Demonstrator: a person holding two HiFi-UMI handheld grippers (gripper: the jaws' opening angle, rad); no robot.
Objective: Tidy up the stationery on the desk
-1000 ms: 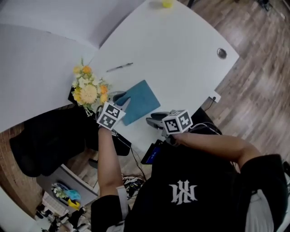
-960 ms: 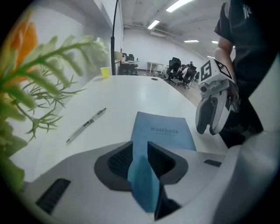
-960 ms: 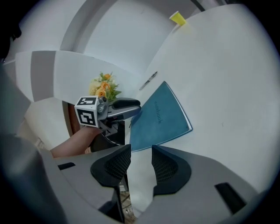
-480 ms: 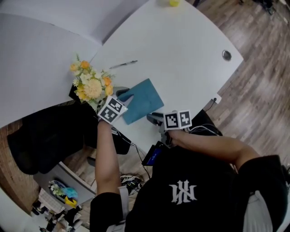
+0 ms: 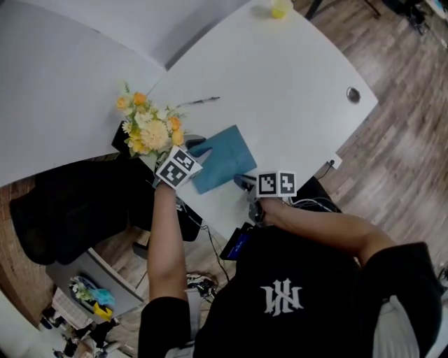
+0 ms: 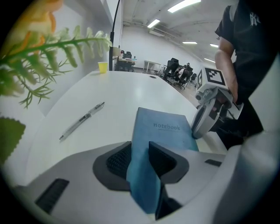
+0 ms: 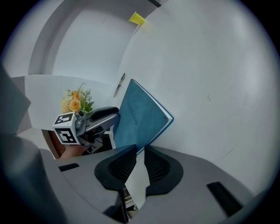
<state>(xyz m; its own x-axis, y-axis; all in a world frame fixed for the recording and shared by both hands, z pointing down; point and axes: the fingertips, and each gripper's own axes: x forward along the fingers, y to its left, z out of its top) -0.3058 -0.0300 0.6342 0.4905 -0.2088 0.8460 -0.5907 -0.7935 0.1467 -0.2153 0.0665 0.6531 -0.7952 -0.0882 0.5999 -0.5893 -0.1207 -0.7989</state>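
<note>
The blue notebook (image 5: 224,156) sits at the near edge of the tabletop (image 5: 294,77), raised between my two grippers. The fingers (image 6: 117,161) of my left gripper (image 6: 141,154) have just been opening. The notebook's edge stands in their gap, but I judge they no longer pinch it. My right gripper (image 7: 136,164) has just been closing, and it looks clamped on the opposite near corner, so the notebook seems to be passing to the right.

I judge the tidying barely begun. The notebook has no settled place yet, and the pen (image 5: 199,102) lies loose and untouched farther out, with bare tabletop between it and the notebook.

The artificial flowers (image 5: 150,131) stand just beside my left gripper and crowd any reach toward the pen. A small yellow cup (image 5: 278,10) and a cable grommet (image 5: 352,94) are well apart, out of the way.
</note>
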